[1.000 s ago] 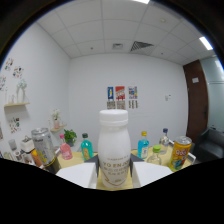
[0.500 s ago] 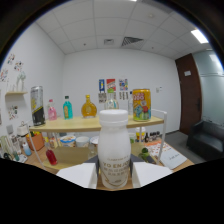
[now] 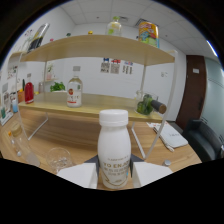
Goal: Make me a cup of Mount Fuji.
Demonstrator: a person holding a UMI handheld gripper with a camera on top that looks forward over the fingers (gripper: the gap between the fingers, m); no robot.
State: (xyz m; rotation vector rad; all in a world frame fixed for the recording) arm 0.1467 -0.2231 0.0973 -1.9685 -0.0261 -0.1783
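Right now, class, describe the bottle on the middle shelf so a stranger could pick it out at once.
Start at the wooden shelf unit beyond the gripper, which holds a white bottle. On its middle board stands a clear bottle, right of a leafy plant. Its red-and-white label and white cap set it apart there.

White bottle (image 3: 114,149) with grey lettering, white gripper (image 3: 114,176), pale wooden shelf (image 3: 95,47), red canister (image 3: 29,92)

White plastic milk bottle (image 3: 114,148) with smooth semi-gloss body and matt screw cap, centre frame. Pale matt white gripper (image 3: 113,173) pads pressed against its sides. Light wooden shelf (image 3: 100,47) and wooden counter (image 3: 75,131), smooth satin finish. Clear glossy glass cup (image 3: 59,159), lower left.
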